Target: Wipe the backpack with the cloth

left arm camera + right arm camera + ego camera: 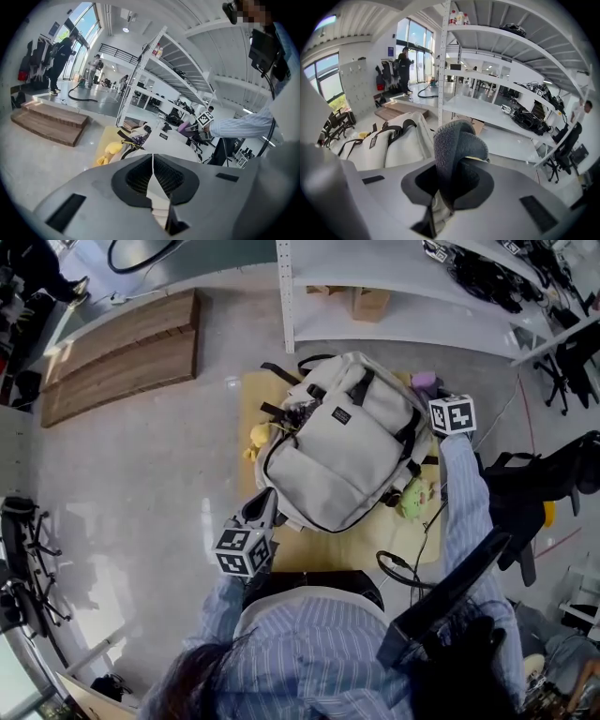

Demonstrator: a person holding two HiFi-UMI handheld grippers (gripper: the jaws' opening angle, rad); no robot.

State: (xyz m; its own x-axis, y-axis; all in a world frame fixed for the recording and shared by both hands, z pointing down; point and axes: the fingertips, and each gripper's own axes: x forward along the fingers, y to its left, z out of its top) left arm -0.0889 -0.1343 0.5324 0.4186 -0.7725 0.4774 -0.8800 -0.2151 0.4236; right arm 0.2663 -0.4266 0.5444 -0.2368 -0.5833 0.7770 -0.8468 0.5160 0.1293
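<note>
A cream backpack with black straps lies on a tan board on the floor. My left gripper is at the backpack's near left corner, shut on a fold of its cream fabric. My right gripper is at the backpack's far right side, shut on a dark grey-purple cloth. The cloth sticks out past the jaws, just off the bag's top corner. In the right gripper view the backpack lies to the left of the cloth.
A yellow plush toy lies left of the bag and a green one at its right. A white shelf unit stands behind, wooden steps at the far left. A black cable and black chairs are on the right.
</note>
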